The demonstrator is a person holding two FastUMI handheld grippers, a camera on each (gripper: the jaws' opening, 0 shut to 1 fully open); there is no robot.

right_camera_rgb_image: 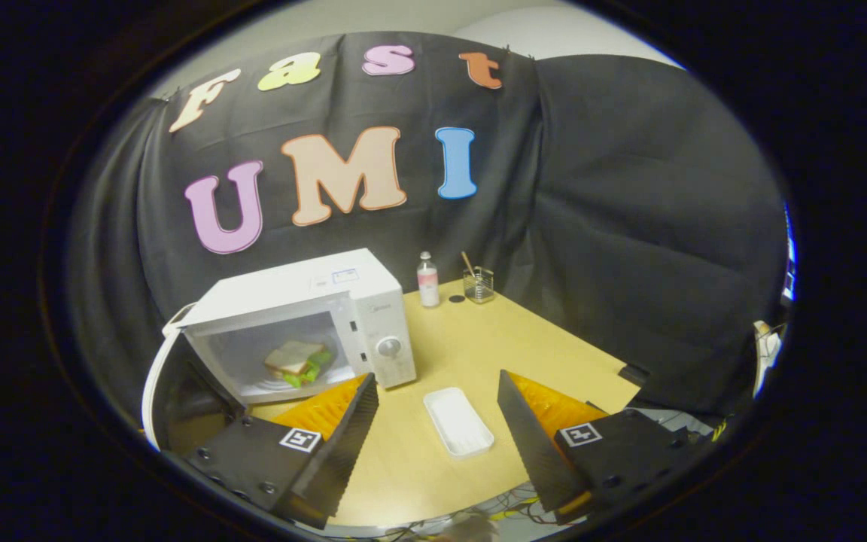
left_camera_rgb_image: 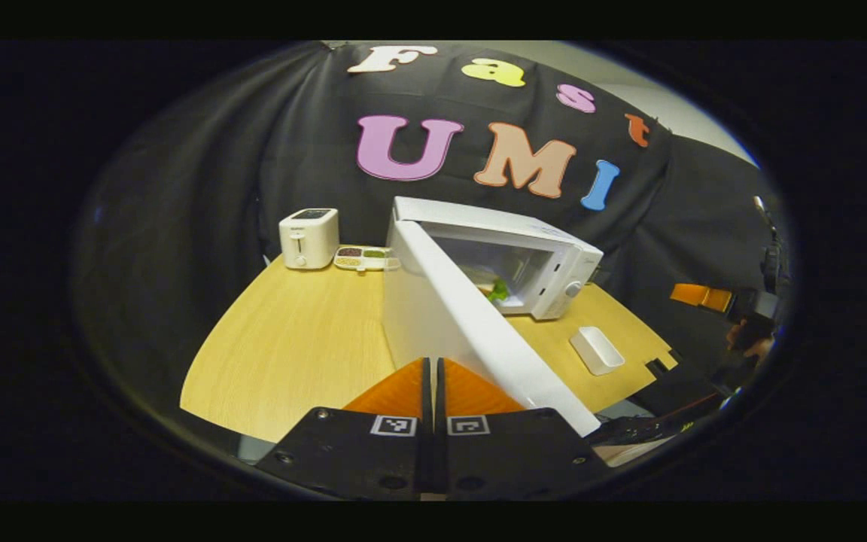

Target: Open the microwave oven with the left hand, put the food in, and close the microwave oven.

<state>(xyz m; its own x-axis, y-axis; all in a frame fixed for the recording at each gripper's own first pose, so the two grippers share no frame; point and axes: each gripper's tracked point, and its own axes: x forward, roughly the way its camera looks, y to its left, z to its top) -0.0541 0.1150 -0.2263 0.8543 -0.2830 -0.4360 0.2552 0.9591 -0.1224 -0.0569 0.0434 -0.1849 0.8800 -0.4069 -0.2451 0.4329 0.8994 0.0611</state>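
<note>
On the table the sandwich sits inside the microwave with the door wide open, so your closed, empty left gripper could shove the oven if it pushes hard, while your right gripper waits spread and empty.

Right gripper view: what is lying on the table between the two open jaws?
A white rectangular tray, empty, lies on the wooden table between them. The sandwich already sits inside the microwave.
</note>
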